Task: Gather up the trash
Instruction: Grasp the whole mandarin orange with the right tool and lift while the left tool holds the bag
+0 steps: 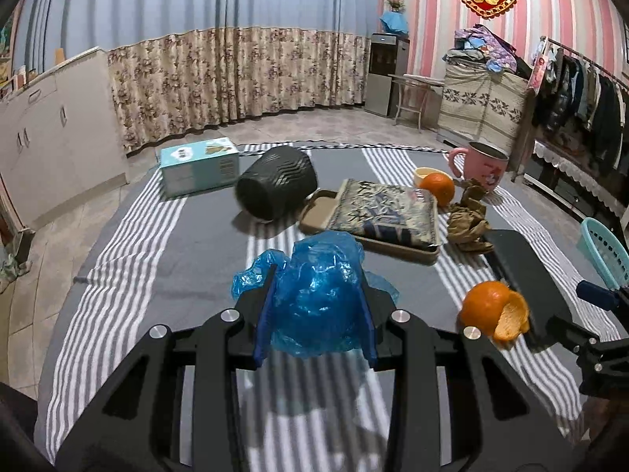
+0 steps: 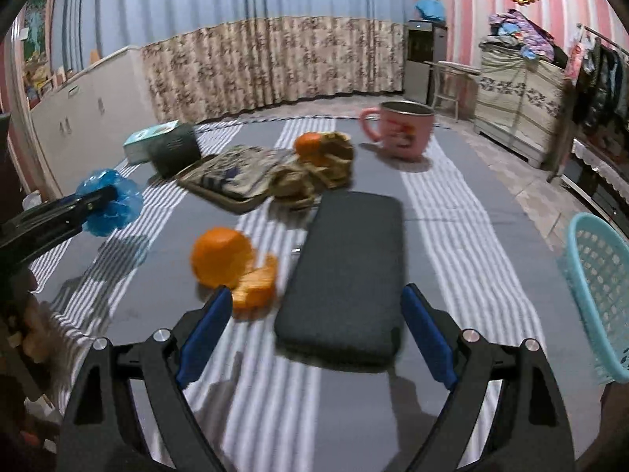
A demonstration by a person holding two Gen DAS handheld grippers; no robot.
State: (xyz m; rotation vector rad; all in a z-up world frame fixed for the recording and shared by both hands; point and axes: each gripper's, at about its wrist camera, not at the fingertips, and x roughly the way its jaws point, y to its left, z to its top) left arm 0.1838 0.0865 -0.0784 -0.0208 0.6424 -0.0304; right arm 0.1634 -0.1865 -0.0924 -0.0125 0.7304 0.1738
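My left gripper is shut on a crumpled blue plastic bag and holds it above the striped cloth; the bag also shows in the right wrist view at the far left. My right gripper is open and empty, just above the near end of a flat dark case. Orange peel lies left of the case, also in the left wrist view. Crumpled brown paper lies beyond the case. A dark bin lies on its side at the back.
A tan tray holds a patterned packet. A whole orange, a pink mug and a teal box sit further back. A turquoise basket stands at the table's right edge.
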